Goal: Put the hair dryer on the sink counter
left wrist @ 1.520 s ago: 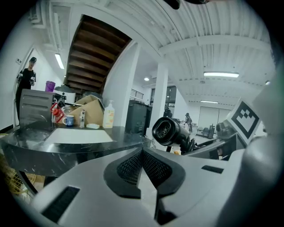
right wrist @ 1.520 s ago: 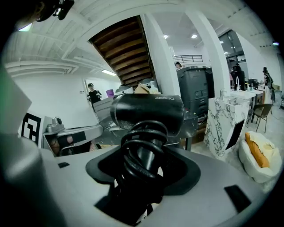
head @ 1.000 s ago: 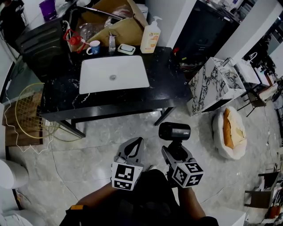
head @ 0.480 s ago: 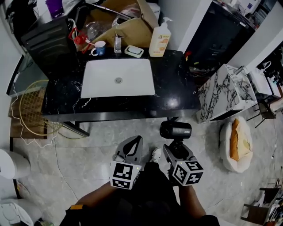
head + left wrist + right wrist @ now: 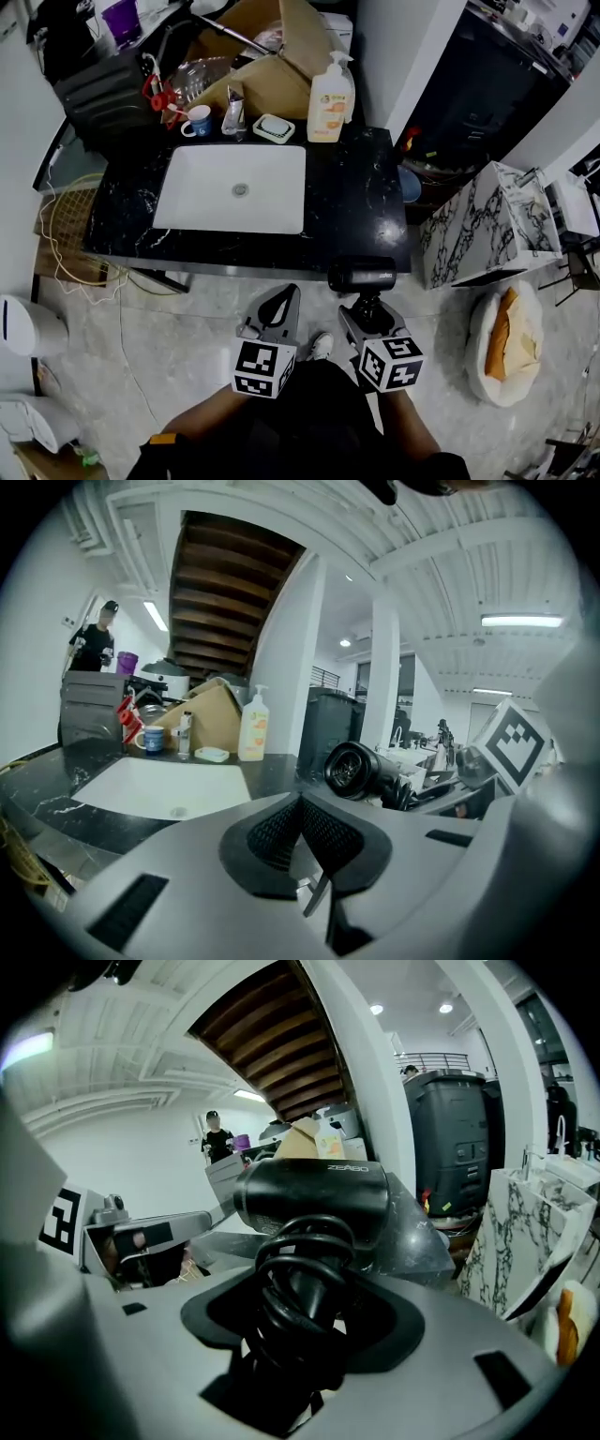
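A black hair dryer (image 5: 363, 276) with its cord wound round the handle stands upright in my right gripper (image 5: 366, 314), whose jaws are shut on the wrapped handle (image 5: 302, 1302). Its barrel (image 5: 312, 1194) lies crosswise just in front of the black marble sink counter (image 5: 354, 202), at the counter's near right edge. My left gripper (image 5: 279, 307) is shut with nothing in it, held level beside the right one. From the left gripper view the hair dryer (image 5: 360, 770) shows to the right, mouth facing me.
A white basin (image 5: 232, 188) is set in the counter's left half. A soap bottle (image 5: 330, 97), soap dish (image 5: 274, 127), mug (image 5: 198, 121) and cardboard box (image 5: 258, 56) line the back edge. A marbled cabinet (image 5: 487, 225) stands right. A wire basket (image 5: 64, 225) sits left.
The counter has drawn nearer in the head view. The hair dryer, still held, has gone from well short of the counter to its front right edge.
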`<state>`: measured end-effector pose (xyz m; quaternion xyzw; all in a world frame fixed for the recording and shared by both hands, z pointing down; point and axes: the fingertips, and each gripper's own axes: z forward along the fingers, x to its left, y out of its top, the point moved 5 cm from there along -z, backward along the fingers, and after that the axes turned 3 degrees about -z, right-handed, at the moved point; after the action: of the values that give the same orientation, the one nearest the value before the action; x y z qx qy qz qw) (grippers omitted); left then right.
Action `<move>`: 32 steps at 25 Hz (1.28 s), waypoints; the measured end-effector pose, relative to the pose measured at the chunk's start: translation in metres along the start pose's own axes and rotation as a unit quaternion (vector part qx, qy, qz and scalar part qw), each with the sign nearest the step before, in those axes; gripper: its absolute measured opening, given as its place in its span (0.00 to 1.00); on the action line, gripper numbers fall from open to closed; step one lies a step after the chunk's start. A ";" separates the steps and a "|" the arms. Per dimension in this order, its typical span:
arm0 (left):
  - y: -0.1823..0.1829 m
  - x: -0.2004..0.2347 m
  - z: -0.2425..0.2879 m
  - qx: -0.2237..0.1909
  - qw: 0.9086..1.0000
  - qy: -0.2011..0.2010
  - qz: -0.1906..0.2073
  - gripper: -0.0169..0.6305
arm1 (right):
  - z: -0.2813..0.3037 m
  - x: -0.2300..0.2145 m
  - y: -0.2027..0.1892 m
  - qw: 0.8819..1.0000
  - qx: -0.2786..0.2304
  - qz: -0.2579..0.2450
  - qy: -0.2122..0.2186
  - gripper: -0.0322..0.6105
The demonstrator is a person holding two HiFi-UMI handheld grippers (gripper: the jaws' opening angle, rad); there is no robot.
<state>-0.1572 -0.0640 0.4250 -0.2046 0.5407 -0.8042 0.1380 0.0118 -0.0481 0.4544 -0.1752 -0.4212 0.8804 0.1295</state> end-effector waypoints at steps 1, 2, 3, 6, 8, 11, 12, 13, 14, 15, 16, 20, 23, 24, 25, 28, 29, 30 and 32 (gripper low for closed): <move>0.003 -0.006 0.009 0.000 1.000 0.004 0.001 0.04 | 0.002 -0.009 0.003 1.000 0.002 -0.006 0.006 0.48; 0.005 -0.012 0.017 0.001 1.000 0.008 0.002 0.04 | 0.003 -0.018 0.005 1.000 0.003 -0.013 0.011 0.48; 0.008 -0.017 0.025 0.001 1.000 0.011 0.003 0.04 | 0.004 -0.027 0.008 1.000 0.004 -0.020 0.016 0.48; 0.015 -0.031 0.047 0.000 1.000 0.020 0.008 0.04 | 0.008 -0.053 0.017 0.999 0.007 -0.038 0.025 0.48; 0.020 -0.038 0.059 0.000 1.000 0.024 0.013 0.04 | 0.010 -0.068 0.023 0.999 0.008 -0.045 0.029 0.48; 0.029 -0.045 0.074 -0.001 0.999 0.026 0.021 0.04 | 0.015 -0.086 0.034 0.998 0.011 -0.054 0.031 0.48; 0.032 -0.046 0.079 -0.002 0.999 0.026 0.023 0.04 | 0.018 -0.091 0.038 0.998 0.013 -0.057 0.032 0.48; 0.035 -0.046 0.085 -0.002 0.999 0.027 0.025 0.04 | 0.022 -0.096 0.042 0.998 0.015 -0.060 0.032 0.48; 0.038 -0.045 0.091 -0.001 0.999 0.028 0.027 0.04 | 0.027 -0.100 0.046 0.997 0.019 -0.063 0.033 0.48; 0.040 -0.042 0.097 0.000 0.999 0.029 0.028 0.04 | 0.032 -0.103 0.050 0.997 0.023 -0.066 0.033 0.48; 0.043 -0.039 0.104 0.001 0.999 0.031 0.030 0.04 | 0.037 -0.106 0.054 0.997 0.027 -0.069 0.034 0.48; 0.060 -0.023 0.137 -0.003 0.999 0.033 0.035 0.04 | 0.066 -0.119 0.072 0.995 0.042 -0.084 0.031 0.48; 0.067 -0.012 0.167 0.004 0.999 0.025 0.032 0.04 | 0.091 -0.130 0.088 0.994 0.054 -0.088 0.027 0.48; 0.071 -0.008 0.178 0.005 0.999 0.022 0.032 0.04 | 0.100 -0.134 0.096 0.994 0.057 -0.091 0.025 0.48; 0.075 -0.004 0.190 0.006 0.999 0.020 0.033 0.04 | 0.110 -0.139 0.105 0.993 0.060 -0.095 0.022 0.48; 0.086 0.009 0.223 0.004 0.999 0.015 0.036 0.04 | 0.138 -0.157 0.132 0.992 0.071 -0.101 0.009 0.48; 0.089 0.014 0.233 0.005 0.999 0.014 0.034 0.04 | 0.148 -0.163 0.140 0.992 0.074 -0.099 0.004 0.48; 0.091 0.020 0.242 0.004 0.999 0.015 0.033 0.04 | 0.158 -0.168 0.147 0.992 0.078 -0.098 0.000 0.48; 0.097 0.033 0.258 0.003 0.999 0.020 0.028 0.04 | 0.178 -0.179 0.161 0.991 0.086 -0.099 -0.010 0.48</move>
<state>-0.0625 -0.3250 0.4269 -0.1730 0.5464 -0.8055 0.1506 0.0870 -0.3379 0.4670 -0.1120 -0.3604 0.8980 0.2264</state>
